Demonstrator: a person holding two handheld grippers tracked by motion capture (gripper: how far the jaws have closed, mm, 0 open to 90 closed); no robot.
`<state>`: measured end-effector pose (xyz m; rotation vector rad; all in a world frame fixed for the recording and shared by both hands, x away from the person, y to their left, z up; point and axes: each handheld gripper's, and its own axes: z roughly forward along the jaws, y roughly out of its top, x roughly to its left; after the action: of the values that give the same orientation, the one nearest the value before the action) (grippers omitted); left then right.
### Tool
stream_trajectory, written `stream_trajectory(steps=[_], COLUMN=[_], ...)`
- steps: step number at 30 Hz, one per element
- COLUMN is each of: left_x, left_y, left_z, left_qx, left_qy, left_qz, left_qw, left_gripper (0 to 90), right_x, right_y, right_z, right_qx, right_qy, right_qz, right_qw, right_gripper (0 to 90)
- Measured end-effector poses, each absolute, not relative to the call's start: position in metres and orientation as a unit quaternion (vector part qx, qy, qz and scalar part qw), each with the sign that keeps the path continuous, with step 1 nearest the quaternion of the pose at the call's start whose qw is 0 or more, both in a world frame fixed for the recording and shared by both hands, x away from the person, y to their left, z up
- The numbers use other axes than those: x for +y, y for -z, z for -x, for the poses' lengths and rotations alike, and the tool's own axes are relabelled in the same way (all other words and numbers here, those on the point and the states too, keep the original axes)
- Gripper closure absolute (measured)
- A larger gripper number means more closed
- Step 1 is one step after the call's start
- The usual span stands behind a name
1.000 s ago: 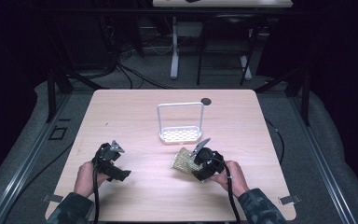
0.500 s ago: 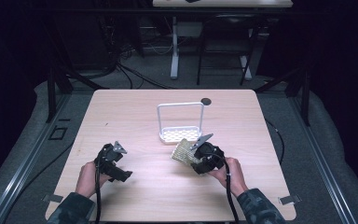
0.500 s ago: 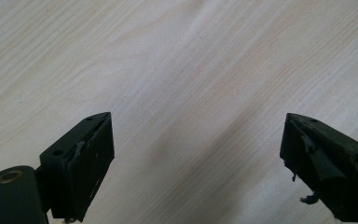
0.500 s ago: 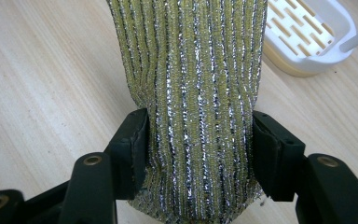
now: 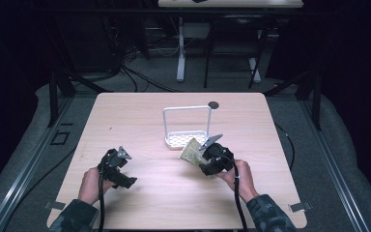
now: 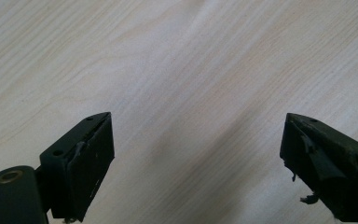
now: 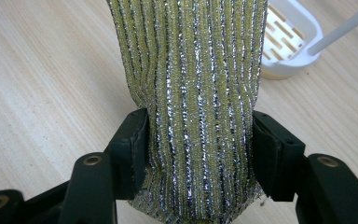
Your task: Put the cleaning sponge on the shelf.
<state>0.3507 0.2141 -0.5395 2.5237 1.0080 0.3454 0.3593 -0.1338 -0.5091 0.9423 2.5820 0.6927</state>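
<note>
A yellow and silver striped scrubbing sponge point(image 7: 196, 107) is squeezed between the jaws of my right gripper point(image 7: 198, 154). In the high view that sponge point(image 5: 191, 151) is lifted off the table, just in front of a white sponge holder point(image 5: 186, 138) with a tall wire handle. My right gripper point(image 5: 204, 155) is shut on the sponge's near end. A corner of the white holder point(image 7: 286, 44) lies past the sponge at upper right. My left gripper point(image 5: 121, 170) hangs low over bare wood at the front left, and its jaws point(image 6: 196, 163) stand wide apart with nothing between them.
The light wooden table point(image 5: 125, 121) has a small black disc point(image 5: 214, 104) near its far edge. Dark floor, table legs and cables lie beyond the far side.
My right gripper has carried the sponge up and away from me, closer to the white holder. The left gripper has barely moved.
</note>
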Motion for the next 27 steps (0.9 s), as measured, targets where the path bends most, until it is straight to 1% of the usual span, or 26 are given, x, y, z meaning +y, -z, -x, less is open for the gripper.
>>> stream_trajectory(steps=[12,27], left_x=[0.213,0.213], left_y=[0.54,0.541], left_z=[-0.351,-0.351], left_qx=[0.356,0.356], left_qy=[-0.124,-0.121], left_qz=[-0.905,-0.905], left_qw=[0.197,0.197], left_gripper=[9.6,9.4], right_x=[-0.138,-0.125], right_y=[0.504,0.504], right_z=[-0.367,-0.386], right_qx=[0.891,0.886], right_qy=[-0.239,-0.237], right_qz=[-0.349,-0.356], right_qw=[0.165,0.179], right_gripper=[42.4,42.1])
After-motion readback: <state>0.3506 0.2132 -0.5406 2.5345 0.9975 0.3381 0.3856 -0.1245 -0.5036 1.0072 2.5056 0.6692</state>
